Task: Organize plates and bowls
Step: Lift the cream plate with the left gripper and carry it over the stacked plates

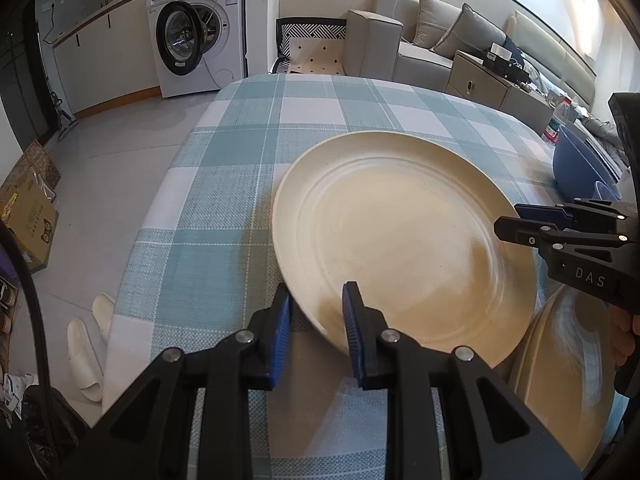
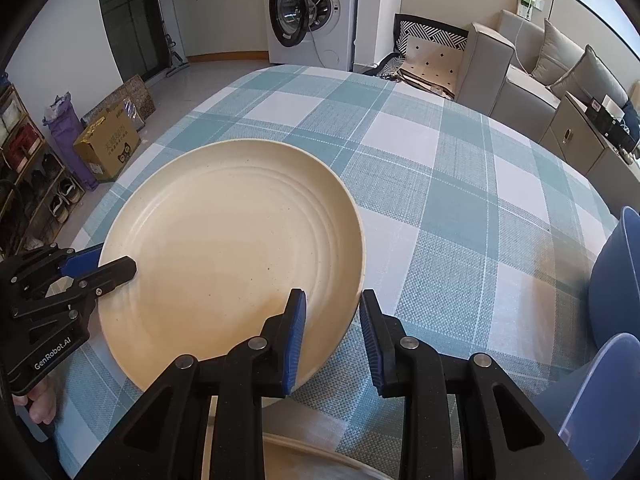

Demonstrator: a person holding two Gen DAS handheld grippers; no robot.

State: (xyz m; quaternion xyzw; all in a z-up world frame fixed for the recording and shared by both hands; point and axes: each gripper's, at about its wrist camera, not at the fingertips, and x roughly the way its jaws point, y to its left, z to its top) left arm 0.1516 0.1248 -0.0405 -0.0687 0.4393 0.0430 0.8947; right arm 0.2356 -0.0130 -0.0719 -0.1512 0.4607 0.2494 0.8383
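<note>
A large cream plate is held a little above the checked tablecloth by both grippers. My left gripper is shut on the plate's near left rim, and from the right wrist view the left gripper shows one finger over the rim and one under it. My right gripper is shut on the near right rim, and in the left wrist view the right gripper clamps the plate's right edge. A second cream plate lies on the table just below and nearer to me.
Blue bowls stand at the table's right edge, with a translucent blue container nearer. Off the table are a washing machine, a grey sofa, cardboard boxes and white slippers on the floor.
</note>
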